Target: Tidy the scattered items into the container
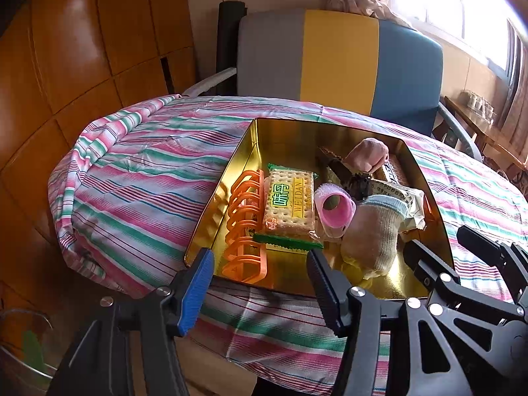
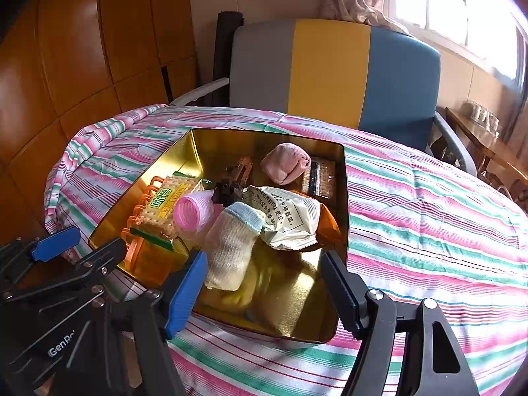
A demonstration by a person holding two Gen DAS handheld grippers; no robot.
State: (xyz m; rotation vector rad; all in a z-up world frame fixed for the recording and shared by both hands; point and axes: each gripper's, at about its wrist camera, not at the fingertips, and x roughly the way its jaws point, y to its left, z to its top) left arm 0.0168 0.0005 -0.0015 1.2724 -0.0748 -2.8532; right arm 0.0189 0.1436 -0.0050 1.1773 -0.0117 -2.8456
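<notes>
A gold tin (image 1: 217,204) (image 2: 343,198) stands on the striped tablecloth. It holds an orange plastic rack (image 1: 244,231) (image 2: 138,227), a cracker pack (image 1: 290,204) (image 2: 165,204), a pink hair roller (image 1: 333,208) (image 2: 194,211), a white sock with a blue cuff (image 1: 376,231) (image 2: 231,250), a pink sock ball (image 1: 366,155) (image 2: 285,163), a white snack packet (image 2: 287,217) and a dark clip (image 2: 231,191). My left gripper (image 1: 260,283) is open and empty at the tin's near left edge. My right gripper (image 2: 264,290) is open and empty over the tin's near edge.
The round table is covered by a pink, green and white striped cloth (image 1: 132,178) (image 2: 429,217). A grey, yellow and blue chair (image 1: 340,59) (image 2: 330,66) stands behind it. Wooden panelling is at the left. A metal bucket (image 1: 19,356) is at the lower left.
</notes>
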